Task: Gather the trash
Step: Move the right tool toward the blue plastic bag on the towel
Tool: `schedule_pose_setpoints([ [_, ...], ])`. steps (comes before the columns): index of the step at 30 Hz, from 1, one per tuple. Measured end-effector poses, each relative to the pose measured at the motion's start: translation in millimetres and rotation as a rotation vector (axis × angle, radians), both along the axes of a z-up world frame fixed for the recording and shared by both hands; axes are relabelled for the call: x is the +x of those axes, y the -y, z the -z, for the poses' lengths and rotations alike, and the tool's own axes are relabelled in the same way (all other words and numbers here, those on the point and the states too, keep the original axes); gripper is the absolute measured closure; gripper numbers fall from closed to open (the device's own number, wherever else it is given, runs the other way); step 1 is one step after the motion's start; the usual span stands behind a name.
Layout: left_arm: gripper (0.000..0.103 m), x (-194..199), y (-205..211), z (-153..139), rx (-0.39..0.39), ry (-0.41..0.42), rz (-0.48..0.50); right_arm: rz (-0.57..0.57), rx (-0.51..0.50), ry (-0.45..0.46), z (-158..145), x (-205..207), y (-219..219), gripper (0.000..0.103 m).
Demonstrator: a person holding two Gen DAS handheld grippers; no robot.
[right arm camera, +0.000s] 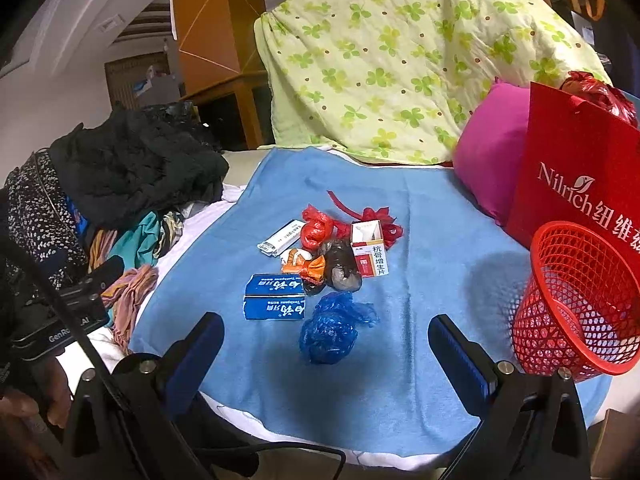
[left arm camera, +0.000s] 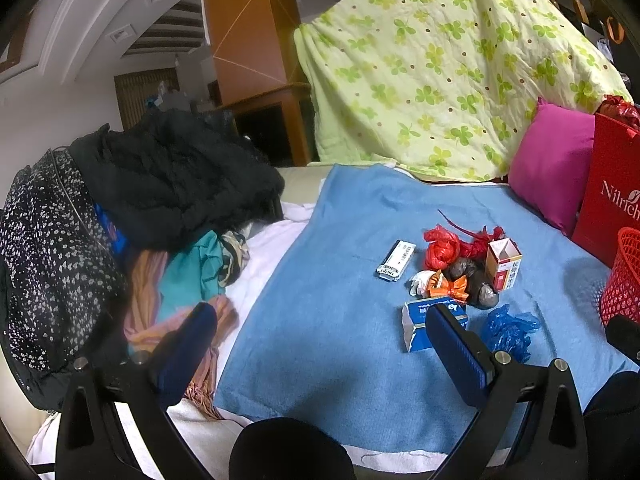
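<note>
**Trash heaped on the blue blanket, both tongs spread and empty**

At the far left a pile of clothes [left arm camera: 120,208] slumps over the white sheet, a black coat on top. Beside it the blue blanket [right arm camera: 400,360] covers the bed.

The left gripper [left arm camera: 320,344] hangs above the blanket's near left part, jaws spread wide with nothing between them. The right gripper [right arm camera: 326,356] hovers over the blanket's near edge, jaws equally wide, gripping nothing; the blue bag [right arm camera: 330,330] lies on the blanket just ahead of it.

The trash sits bunched in the middle of the blanket. Leftmost is a flat white box [right arm camera: 282,236]. Nearer the front lies the blue box [right arm camera: 276,298], and the crumpled blue bag rests just beside its right end. Behind them sit an orange wrapper [right arm camera: 306,266], a dark bag [right arm camera: 342,266] and a red bag [right arm camera: 318,230], all touching. An open carton [right arm camera: 370,248] stands upright at the right of the heap.

Farther right a red basket [right arm camera: 576,308] tilts on the blanket's edge, well apart from the heap. Behind it stand a red paper bag [right arm camera: 576,176] and a pink pillow [right arm camera: 492,152], with a green clover quilt [right arm camera: 400,60] draped upright at the back.
</note>
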State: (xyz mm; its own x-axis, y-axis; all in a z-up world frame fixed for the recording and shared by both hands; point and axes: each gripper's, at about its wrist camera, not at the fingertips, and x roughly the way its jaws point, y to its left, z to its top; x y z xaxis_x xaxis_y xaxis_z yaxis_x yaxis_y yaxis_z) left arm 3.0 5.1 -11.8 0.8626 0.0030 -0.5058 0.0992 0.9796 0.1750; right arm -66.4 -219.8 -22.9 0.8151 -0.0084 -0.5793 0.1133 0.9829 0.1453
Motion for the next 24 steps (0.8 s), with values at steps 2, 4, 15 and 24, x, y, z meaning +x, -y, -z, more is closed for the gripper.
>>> schedule_pose_setpoints([
  [2, 0.0, 0.6, 0.8, 0.9, -0.003, 0.011, -0.001, -0.001, 0.005, 0.002, 1.8, -0.1, -1.2, 0.0],
  [4, 0.0, 1.0, 0.2, 1.9, -0.014, 0.034, -0.002, 0.0, -0.002, -0.001, 2.6, 0.6, -2.6, 0.0],
  [15, 0.0, 4.4, -2.5, 7.9, -0.011, 0.028, 0.0, 0.0, -0.076, -0.061, 7.4, 6.5, -7.6, 0.0],
  [24, 0.0, 31.1, -8.3, 28.1, -0.026, -0.022, 0.047, 0.009, -0.02, -0.082, 37.8, 27.6, 3.1, 0.0],
])
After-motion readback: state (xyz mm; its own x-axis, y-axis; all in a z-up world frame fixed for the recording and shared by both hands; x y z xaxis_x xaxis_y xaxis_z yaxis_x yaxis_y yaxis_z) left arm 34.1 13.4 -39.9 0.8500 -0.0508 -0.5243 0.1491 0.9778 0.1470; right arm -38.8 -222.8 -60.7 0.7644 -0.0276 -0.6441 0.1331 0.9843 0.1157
